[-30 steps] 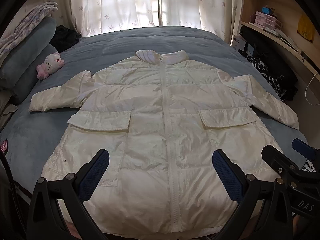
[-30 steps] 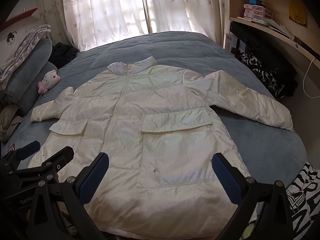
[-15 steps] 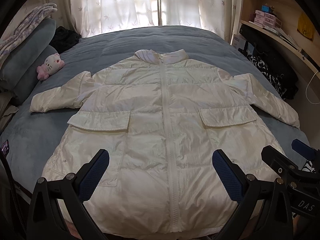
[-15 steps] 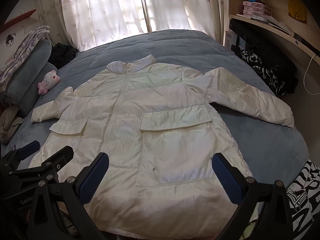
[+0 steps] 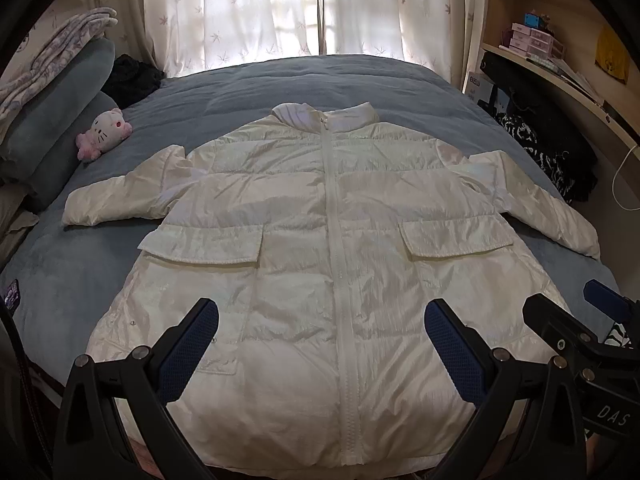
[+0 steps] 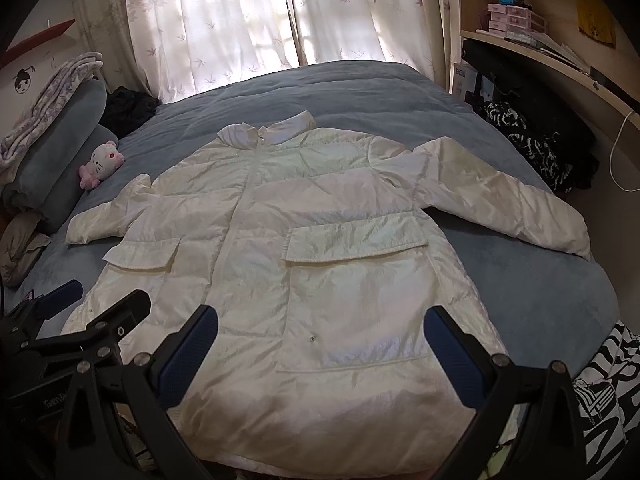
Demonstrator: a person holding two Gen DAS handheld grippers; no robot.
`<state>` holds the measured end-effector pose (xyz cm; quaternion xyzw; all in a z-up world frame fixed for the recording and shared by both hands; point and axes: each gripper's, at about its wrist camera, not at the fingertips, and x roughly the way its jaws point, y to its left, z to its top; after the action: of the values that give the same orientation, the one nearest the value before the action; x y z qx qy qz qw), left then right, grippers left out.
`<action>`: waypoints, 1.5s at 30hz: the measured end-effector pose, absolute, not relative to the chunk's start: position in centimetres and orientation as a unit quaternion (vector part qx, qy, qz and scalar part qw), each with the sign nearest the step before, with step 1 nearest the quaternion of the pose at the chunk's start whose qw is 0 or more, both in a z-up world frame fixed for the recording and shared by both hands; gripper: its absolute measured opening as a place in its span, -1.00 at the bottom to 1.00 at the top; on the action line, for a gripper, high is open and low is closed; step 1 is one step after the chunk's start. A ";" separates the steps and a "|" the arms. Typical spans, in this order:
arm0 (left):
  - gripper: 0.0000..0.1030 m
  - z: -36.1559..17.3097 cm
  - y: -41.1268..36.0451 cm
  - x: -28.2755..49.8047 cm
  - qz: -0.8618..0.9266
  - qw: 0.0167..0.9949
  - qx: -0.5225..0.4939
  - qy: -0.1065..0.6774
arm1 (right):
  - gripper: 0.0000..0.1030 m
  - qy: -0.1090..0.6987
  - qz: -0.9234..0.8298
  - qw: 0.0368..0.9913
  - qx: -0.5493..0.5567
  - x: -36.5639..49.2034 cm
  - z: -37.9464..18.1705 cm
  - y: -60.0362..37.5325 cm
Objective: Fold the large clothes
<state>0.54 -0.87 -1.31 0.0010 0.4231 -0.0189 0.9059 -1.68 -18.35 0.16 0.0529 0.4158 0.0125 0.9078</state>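
White coat [image 5: 332, 240] is spread flat, front up, zipped, on the blue bed [image 5: 360, 80], sleeves out. Left gripper [image 5: 320, 344] and right gripper [image 6: 320, 344] are held spread wide above the hem, nothing grasped.

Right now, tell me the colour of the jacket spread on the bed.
White, slightly shiny jacket; the left wrist view shows it best.
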 end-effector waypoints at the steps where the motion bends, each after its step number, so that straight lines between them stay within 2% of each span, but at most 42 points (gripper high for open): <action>1: 0.98 -1.3 -0.9 0.5 -0.018 0.906 0.001 0.423 | 1.00 0.416 0.013 0.908 0.053 -1.6 0.2 -18.4; 13: 0.98 1.1 -1.0 2.2 -0.024 0.909 -0.002 0.417 | 1.00 0.412 0.018 0.909 0.058 -0.7 2.3 -19.3; 22: 0.98 5.9 -3.0 4.4 -0.032 0.932 0.022 0.361 | 1.00 0.379 0.015 0.923 0.068 1.0 7.5 -22.4; 29: 0.98 8.9 -5.3 7.5 -0.055 0.934 0.022 0.352 | 1.00 0.362 0.000 0.931 0.048 3.2 11.8 -25.5; 33: 0.98 9.8 -7.3 9.3 -0.062 0.938 0.031 0.340 | 1.00 0.357 -0.002 0.931 0.079 4.4 13.2 -28.7; 40: 0.98 8.4 -12.6 12.9 -0.080 0.935 0.054 0.342 | 1.00 0.379 -0.041 0.908 0.173 6.9 11.1 -36.2; 45: 0.98 5.4 -17.3 15.6 -0.099 0.926 0.059 0.360 | 1.00 0.415 -0.091 0.870 0.251 8.2 5.6 -43.2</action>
<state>15.61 -17.28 5.37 0.0586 0.3600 -0.0987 0.9259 8.19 -43.19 5.64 0.2510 0.4148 -0.0913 0.8698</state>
